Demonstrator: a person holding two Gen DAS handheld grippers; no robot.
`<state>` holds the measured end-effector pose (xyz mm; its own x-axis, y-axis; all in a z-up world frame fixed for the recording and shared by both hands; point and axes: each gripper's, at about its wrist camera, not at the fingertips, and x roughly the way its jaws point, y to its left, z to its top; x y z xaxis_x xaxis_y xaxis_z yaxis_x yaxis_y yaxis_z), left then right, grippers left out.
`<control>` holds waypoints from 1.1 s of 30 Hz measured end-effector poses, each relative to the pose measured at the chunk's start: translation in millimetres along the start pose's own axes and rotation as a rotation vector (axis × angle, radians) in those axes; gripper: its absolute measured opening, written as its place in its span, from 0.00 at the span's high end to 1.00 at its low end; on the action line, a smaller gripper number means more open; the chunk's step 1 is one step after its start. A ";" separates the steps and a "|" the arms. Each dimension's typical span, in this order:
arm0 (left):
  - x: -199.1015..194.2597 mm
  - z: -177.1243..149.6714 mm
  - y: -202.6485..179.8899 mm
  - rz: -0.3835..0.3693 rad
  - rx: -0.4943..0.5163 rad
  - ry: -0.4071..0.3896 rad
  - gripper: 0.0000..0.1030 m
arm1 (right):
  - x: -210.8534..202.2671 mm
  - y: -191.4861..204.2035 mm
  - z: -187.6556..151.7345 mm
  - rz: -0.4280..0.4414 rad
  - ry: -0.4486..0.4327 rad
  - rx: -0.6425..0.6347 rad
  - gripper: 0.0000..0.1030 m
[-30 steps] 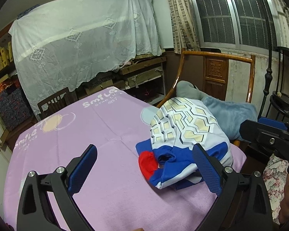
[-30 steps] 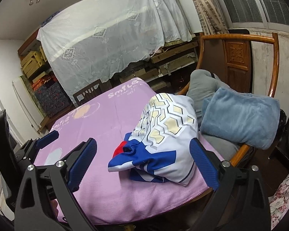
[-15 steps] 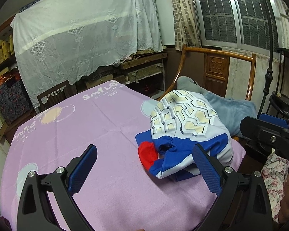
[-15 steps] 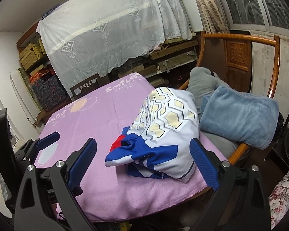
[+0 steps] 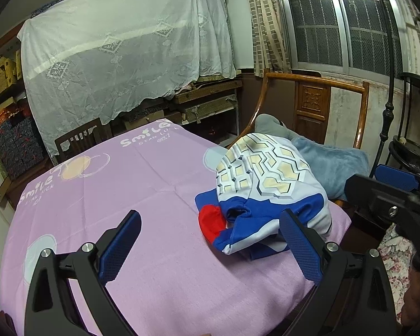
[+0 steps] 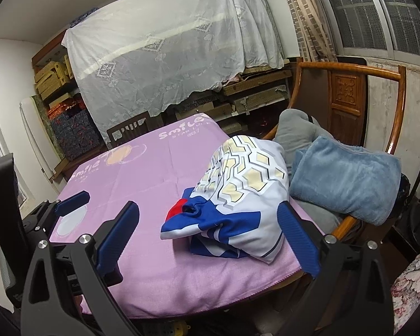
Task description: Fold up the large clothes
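Observation:
A crumpled garment (image 5: 263, 193) (image 6: 238, 196), white with a hexagon print plus blue and red parts, lies bunched at the right side of the table on a pink cloth (image 5: 142, 184) (image 6: 159, 168). My left gripper (image 5: 210, 240) hangs open above the table's near edge, with the garment's blue hem just beyond its right finger (image 5: 299, 246). My right gripper (image 6: 207, 232) is open too, held back from the garment, nothing between its fingers. The right gripper's blue pad (image 5: 396, 177) shows at the far right in the left wrist view, and the left gripper's pad (image 6: 72, 203) at the left in the right wrist view.
A wooden armchair (image 5: 316, 84) (image 6: 347, 78) stands against the table's right side, holding a grey cushion (image 6: 296, 131) and a folded blue blanket (image 6: 347, 179). Shelves under a white lace sheet (image 5: 126, 56) line the back wall. A dark chair (image 5: 78, 140) sits behind the table.
Both grippers have drifted slightly back and up, so a little more of the table shows. The garment has not moved and both grippers stay open.

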<state>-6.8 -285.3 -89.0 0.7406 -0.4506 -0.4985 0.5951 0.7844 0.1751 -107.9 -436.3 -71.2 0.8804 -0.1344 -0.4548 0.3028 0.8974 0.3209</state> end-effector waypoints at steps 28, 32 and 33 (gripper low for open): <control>-16.0 -1.4 -1.5 0.008 -0.003 -0.018 0.03 | -4.4 12.3 -8.5 -0.019 0.024 -0.045 0.05; -15.8 -1.3 -1.3 0.008 -0.003 -0.017 0.03 | -4.9 13.6 -8.4 -0.018 0.024 -0.046 0.05; -15.8 -1.3 -1.4 0.007 -0.003 -0.017 0.03 | -4.7 13.3 -8.1 -0.018 0.024 -0.046 0.05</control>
<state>-19.7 -278.7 -82.5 0.7503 -0.4519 -0.4826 0.5885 0.7891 0.1760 -111.0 -420.3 -71.5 0.8657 -0.1412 -0.4802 0.3010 0.9134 0.2741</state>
